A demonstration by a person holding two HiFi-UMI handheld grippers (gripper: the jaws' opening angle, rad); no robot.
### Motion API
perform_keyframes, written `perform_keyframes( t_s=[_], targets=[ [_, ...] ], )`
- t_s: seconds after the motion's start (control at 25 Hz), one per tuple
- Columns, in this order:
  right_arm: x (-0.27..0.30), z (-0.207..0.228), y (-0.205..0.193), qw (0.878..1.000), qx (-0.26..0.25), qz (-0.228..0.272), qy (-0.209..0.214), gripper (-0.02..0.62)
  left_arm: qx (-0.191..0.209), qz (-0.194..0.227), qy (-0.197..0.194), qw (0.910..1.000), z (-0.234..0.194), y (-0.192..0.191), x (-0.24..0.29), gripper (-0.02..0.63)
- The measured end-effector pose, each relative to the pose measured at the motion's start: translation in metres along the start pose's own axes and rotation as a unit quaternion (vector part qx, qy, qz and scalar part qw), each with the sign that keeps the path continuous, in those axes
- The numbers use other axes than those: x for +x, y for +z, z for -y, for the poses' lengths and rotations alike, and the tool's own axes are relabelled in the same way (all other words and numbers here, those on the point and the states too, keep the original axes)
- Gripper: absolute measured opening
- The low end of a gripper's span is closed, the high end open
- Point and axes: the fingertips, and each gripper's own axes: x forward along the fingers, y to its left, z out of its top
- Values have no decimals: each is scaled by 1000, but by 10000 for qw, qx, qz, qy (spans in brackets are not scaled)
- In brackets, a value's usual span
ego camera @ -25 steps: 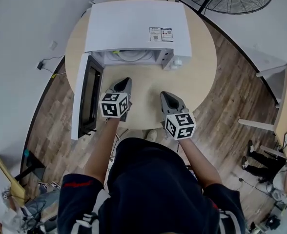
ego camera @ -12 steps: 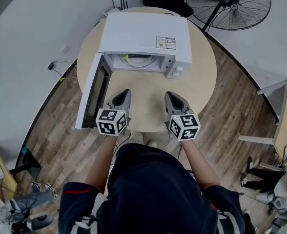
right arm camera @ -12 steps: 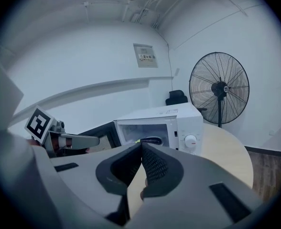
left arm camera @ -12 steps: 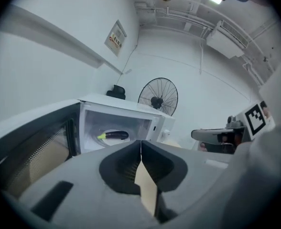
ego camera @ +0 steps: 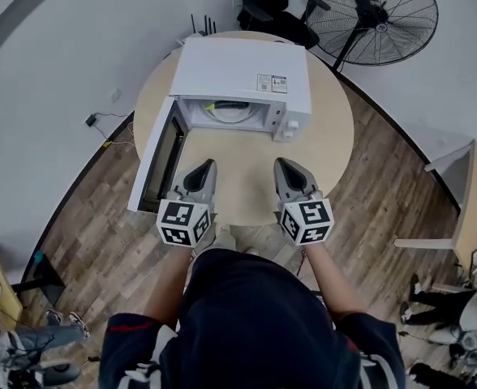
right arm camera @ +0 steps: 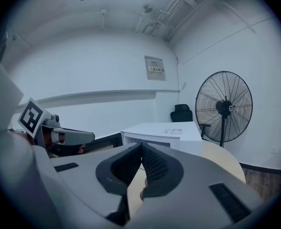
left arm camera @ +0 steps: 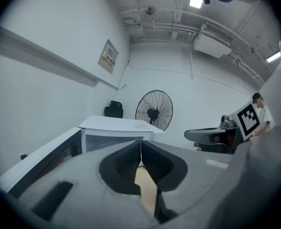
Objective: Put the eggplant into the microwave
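The white microwave [ego camera: 242,67] stands on the round beige table [ego camera: 332,140], its door [ego camera: 159,159] swung open to the left. Inside the cavity I see the pale turntable [ego camera: 237,112] and a small yellow-green tip [ego camera: 210,106] at its left; no purple eggplant body shows. My left gripper [ego camera: 207,167] and right gripper [ego camera: 281,165] hover side by side over the table's near part, short of the microwave. In the left gripper view the jaws of the left gripper [left arm camera: 141,144] meet with nothing between them. The right gripper [right arm camera: 141,147] is likewise shut and empty.
A large black floor fan [ego camera: 376,14] stands behind the table at the right, a black chair [ego camera: 271,10] behind the microwave. The open door juts past the table's left edge. Wood floor surrounds the table; a desk [ego camera: 474,177] is at the far right.
Both grippers have drawn back from the microwave toward the table's near edge and risen. The microwave door stays open, and both grippers stay shut.
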Motion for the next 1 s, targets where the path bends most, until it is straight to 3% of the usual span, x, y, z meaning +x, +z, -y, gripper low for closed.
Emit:
perform_keyframes(
  t_s=[0.4,1.0],
  targets=[
    [-20,-7,39,9990,-67,443,55,11,335,363,66,9988,19,35,-27,20],
    [-26,-17,64,9970,5,757,136,11,271,572,-26,9980,29,55,-35,20]
  ],
)
